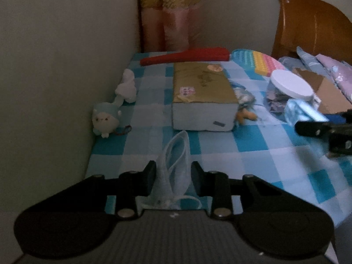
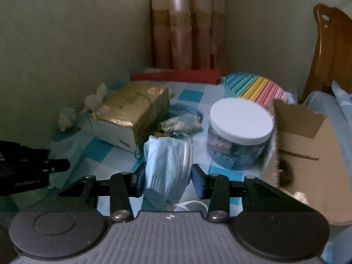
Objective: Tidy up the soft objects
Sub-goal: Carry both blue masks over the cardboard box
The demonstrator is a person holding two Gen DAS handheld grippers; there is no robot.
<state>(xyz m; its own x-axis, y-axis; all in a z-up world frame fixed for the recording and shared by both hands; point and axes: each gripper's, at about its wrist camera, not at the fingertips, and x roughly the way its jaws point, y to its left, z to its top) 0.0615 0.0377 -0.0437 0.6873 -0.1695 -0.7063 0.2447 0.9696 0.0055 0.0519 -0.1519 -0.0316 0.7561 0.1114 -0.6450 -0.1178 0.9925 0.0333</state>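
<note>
Left wrist view: I see my left gripper (image 1: 172, 177) with a pale gauzy mask (image 1: 176, 165) standing up between its jaws; I judge them closed on it, though the far side shows a sliver of gap.
Right wrist view: my right gripper (image 2: 168, 181) has its jaws clamped on a bunched blue mask (image 2: 168, 167), both pads pressing into the pleats.
Where the soft things are: both masks are lifted clear of the checked cloth (image 1: 253, 149); two small plush toys (image 1: 105, 118) lie by the wall, well apart from my hands.
Clutter ahead: a gold box (image 1: 202, 94), a jar (image 2: 241, 132) with a white lid, and an open carton (image 2: 303, 154) just beside the jar.
Risk, left: the thin mask is held by little material, so I judge a quick swing could pull it loose.
Risk, right: an ear loop (image 2: 191, 205) dangles under the jaws and could snag on the jar or the carton's torn flap.
Risk, both: the grippers sit near each other; crossing paths could tangle the loops.
Light: dim and blurred, so fine contact is hard for me to confirm.
</note>
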